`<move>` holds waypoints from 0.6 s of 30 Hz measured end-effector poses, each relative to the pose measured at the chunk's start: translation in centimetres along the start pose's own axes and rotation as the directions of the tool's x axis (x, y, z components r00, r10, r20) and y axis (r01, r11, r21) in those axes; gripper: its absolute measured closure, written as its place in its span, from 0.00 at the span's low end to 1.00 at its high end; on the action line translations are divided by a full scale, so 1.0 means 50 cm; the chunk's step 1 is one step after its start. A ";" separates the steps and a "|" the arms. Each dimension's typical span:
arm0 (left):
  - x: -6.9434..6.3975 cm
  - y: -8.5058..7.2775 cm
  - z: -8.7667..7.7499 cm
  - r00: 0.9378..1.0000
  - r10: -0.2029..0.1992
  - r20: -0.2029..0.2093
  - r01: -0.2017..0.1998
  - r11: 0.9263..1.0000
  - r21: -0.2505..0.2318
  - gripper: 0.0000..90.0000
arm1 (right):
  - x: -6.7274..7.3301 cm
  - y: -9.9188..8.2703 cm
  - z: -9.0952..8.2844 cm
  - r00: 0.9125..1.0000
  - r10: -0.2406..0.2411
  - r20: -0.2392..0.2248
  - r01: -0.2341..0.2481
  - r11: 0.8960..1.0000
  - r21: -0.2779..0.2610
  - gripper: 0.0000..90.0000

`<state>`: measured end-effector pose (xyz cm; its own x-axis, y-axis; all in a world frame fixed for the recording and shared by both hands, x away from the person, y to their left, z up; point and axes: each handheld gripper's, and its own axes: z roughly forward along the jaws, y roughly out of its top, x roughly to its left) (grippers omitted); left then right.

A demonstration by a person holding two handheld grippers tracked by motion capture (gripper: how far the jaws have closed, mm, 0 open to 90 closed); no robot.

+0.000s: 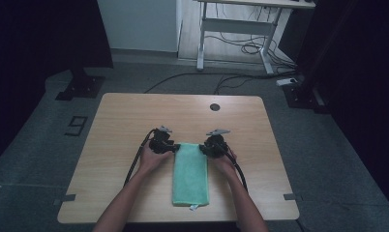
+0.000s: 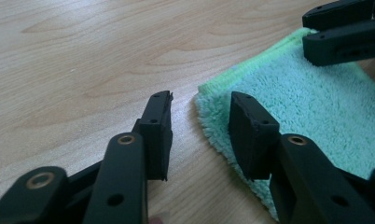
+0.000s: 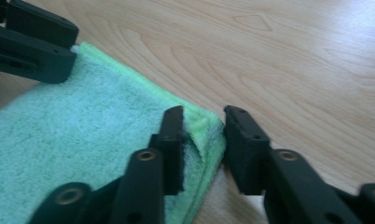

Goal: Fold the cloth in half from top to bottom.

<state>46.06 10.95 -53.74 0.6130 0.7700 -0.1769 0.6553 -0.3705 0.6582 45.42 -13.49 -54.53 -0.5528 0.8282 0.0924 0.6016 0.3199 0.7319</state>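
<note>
A folded green towel lies lengthwise on the wooden table, its far end between the two hand-held grippers. My left gripper is at the far left corner. In the left gripper view its jaws straddle that corner of the towel, one pad on bare wood and one on the cloth, with a gap left. My right gripper is at the far right corner. In the right gripper view its jaws have the towel corner bunched up between the pads.
The other gripper's black jaws show at the opposite corner in each gripper view. A round cable hole sits near the table's far edge. Bare wood lies on both sides of the towel.
</note>
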 end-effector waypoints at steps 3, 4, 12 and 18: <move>-0.005 0.000 0.002 1.000 -0.009 0.013 0.009 1.000 0.000 0.69 | 0.001 0.000 0.001 1.000 0.003 -0.019 -0.003 1.000 0.000 0.83; -0.007 0.001 0.004 1.000 -0.010 0.016 0.010 1.000 -0.003 0.70 | 0.001 0.000 0.001 1.000 0.007 -0.027 -0.007 1.000 0.001 0.85; -0.018 -0.003 0.007 1.000 0.001 0.027 -0.001 1.000 0.001 0.91 | -0.003 -0.001 0.001 0.998 0.031 -0.062 -0.031 1.000 0.003 0.92; -0.019 0.000 -0.004 0.999 0.015 0.033 -0.013 0.999 -0.030 0.97 | -0.003 0.002 -0.009 0.997 0.025 -0.071 -0.026 1.000 -0.010 0.93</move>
<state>45.42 10.32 -53.43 0.6367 0.7469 -0.1915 0.6333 -0.3648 0.6826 45.29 -13.77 -54.20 -0.5769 0.8013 0.1582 0.6098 0.2938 0.7361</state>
